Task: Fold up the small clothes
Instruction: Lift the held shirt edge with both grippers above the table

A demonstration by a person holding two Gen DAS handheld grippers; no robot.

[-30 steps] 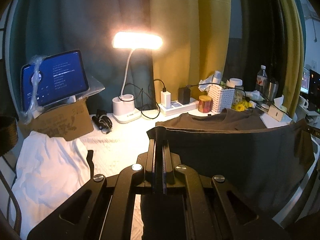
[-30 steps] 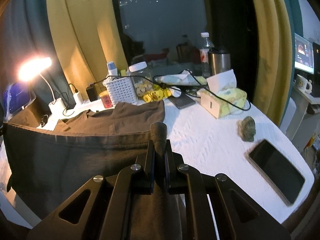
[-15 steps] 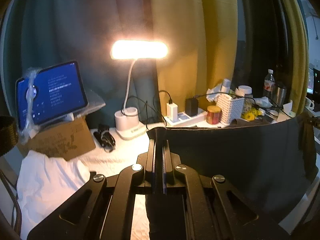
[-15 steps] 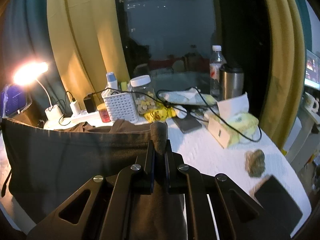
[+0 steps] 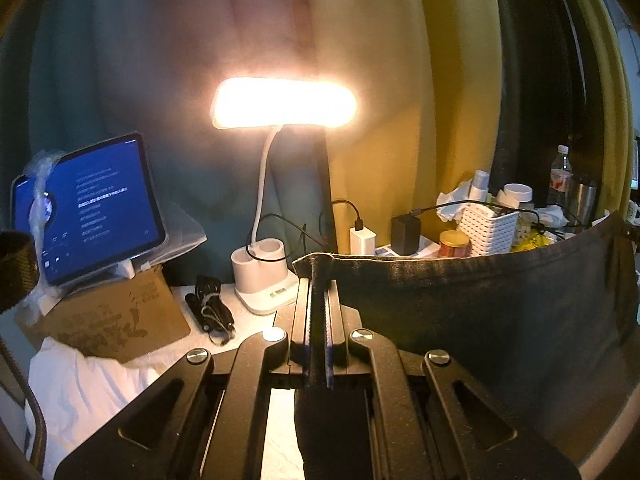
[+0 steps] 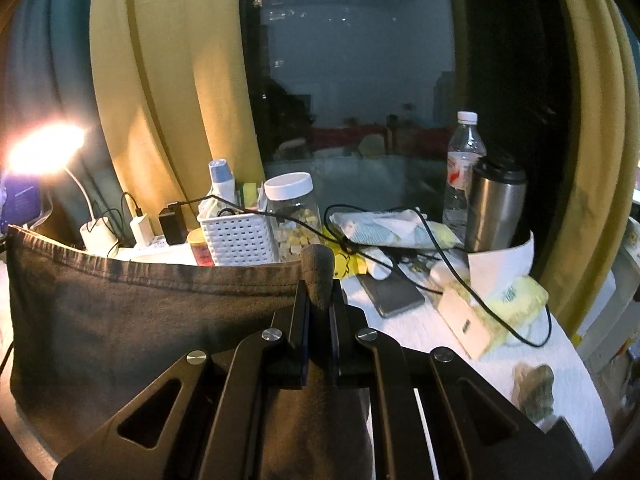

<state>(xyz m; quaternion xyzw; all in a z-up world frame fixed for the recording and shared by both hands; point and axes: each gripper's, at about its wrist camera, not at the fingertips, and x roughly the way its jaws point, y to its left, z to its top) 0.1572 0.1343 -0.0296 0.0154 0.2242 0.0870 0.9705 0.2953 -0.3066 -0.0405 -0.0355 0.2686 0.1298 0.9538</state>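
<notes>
A dark grey garment hangs stretched between my two grippers, lifted above the white table. My left gripper is shut on its left hem corner. My right gripper is shut on the other hem corner of the same garment. The hem runs taut and level across both views. The garment's lower part hangs out of sight below the grippers. A white garment lies crumpled at the left of the table.
A lit desk lamp, a tablet on a cardboard box, a power strip with chargers, a white basket, a jar, a steel mug, a bottle, a tissue box and a phone crowd the table's back and right.
Both grippers have risen with the dark garment. Its far part, which lay on the table, has lifted off and now hangs below the taut hem.
</notes>
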